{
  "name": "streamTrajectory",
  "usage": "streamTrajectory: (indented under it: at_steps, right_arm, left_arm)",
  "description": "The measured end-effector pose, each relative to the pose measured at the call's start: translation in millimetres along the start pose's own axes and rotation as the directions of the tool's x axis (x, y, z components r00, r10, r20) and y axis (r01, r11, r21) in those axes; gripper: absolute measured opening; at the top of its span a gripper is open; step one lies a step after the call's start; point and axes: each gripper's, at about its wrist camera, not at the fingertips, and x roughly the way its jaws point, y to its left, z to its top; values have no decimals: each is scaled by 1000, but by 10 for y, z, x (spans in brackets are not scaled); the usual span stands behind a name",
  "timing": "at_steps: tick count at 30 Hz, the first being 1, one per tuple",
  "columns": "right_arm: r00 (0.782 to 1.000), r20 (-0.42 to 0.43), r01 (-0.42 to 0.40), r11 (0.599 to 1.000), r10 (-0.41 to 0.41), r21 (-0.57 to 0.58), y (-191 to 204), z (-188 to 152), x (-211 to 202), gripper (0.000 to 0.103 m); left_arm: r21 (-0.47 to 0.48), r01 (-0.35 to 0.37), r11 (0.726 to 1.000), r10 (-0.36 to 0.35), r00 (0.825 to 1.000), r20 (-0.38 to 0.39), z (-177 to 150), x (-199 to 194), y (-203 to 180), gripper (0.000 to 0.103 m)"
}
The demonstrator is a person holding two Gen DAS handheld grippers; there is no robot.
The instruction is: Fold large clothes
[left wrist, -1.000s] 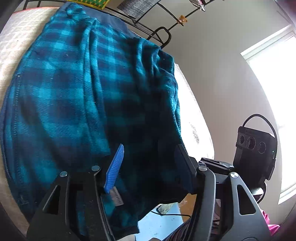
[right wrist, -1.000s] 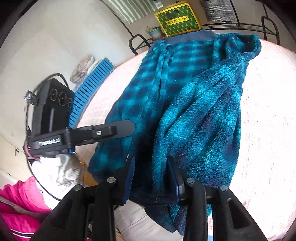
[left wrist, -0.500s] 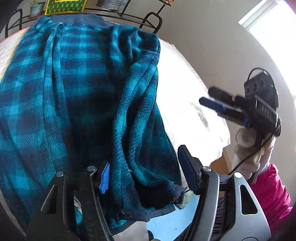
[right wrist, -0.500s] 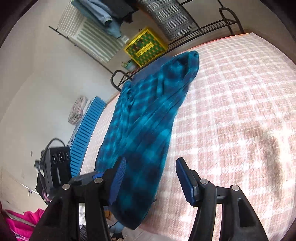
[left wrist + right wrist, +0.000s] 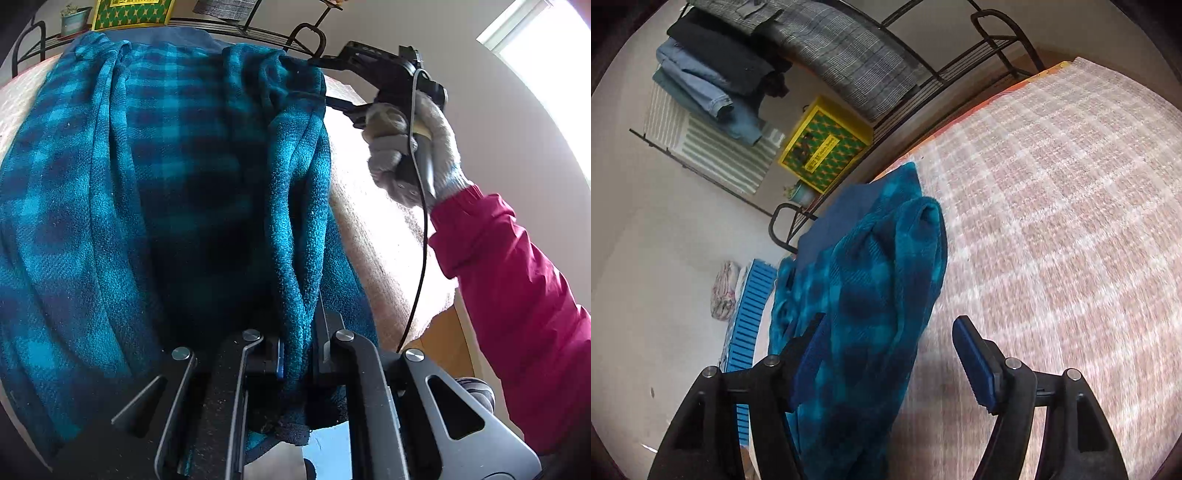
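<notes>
Since the left claw (image 5: 297,354) is pinched tight on only a narrow ridge of the fleece (image 5: 166,192) at its near hem, that fold could slip free if pulled hard (the pile looks thick and soft, so the hold is probably shallow). A tug from one end alone would also drag the whole garment across the bed (image 5: 1052,192) and bunch it instead of folding it.

Farther off, the right claw (image 5: 890,354) hangs with its jaws spread wide, holding nothing; its left finger sits against the cloth's edge and the right one is over bare bedspread. If it closes there it may catch a single layer, or miss, and the fold would twist.

As for the fleece, it lies along the bed's left side, its long axis running from the near edge, where the hem hangs over, away toward the rack (image 5: 923,85) at the far end, with lengthwise ridges along it.
</notes>
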Motion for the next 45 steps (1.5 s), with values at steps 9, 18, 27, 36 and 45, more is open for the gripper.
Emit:
streamTrajectory:
  at_steps: [9,18,27,36,45]
  right_arm:
    - [995,-44,84,995,-87,-51,276,183,534,14]
    - [909,75,367,704,-409,-607,1975,-247,949,10]
    - [792,90,424,437,-604,-793,2440,-918,2188,10]
    - [951,-109,147,732,-290,-665,2368,-538,1497,35]
    - [960,-63,172,756,-271,-632,1914,-785,338,33]
  left_arm:
    - [-38,51,998,-51,999,-4,-72,12,21,6]
    - [-110,119,987,-120,993,0,-246,-51,116,6]
    - [-179,91,980,-90,996,11,-356,-107,410,6]
    - [-187,97,978,-96,995,16,-384,-129,414,6]
    - [-206,90,974,-80,995,54,-388,-184,480,6]
